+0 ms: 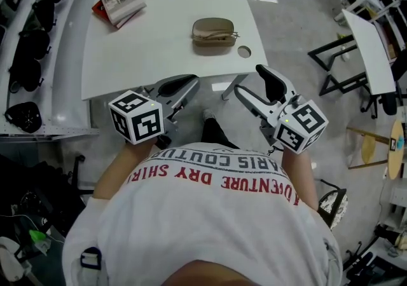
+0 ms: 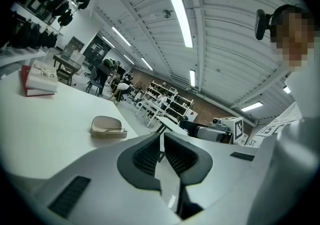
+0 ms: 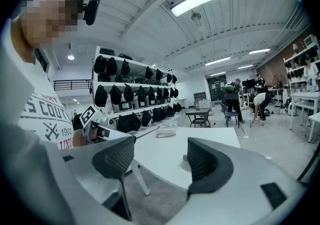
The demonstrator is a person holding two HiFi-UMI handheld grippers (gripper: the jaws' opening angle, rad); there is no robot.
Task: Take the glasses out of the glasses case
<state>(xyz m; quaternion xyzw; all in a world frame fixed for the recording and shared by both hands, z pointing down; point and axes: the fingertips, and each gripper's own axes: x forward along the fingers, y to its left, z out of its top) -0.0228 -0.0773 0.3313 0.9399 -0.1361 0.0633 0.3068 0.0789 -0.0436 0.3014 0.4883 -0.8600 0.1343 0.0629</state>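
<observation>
A tan glasses case (image 1: 213, 32) lies on the white table (image 1: 159, 43), towards its near right part. Its lid looks down, and no glasses show. In the left gripper view the glasses case (image 2: 106, 127) sits ahead and to the left of the jaws. My left gripper (image 1: 180, 88) hangs off the table's near edge, its jaws almost together on nothing (image 2: 161, 144). My right gripper (image 1: 252, 81) is also short of the near edge, right of the case. It stands open and empty (image 3: 160, 156).
A stack of books (image 1: 121, 2) lies at the table's far left corner. A round hole (image 1: 244, 51) is in the tabletop just right of the case. Shelves with dark helmets (image 1: 25, 56) line the left side. Another table (image 1: 370, 49) and chairs stand to the right.
</observation>
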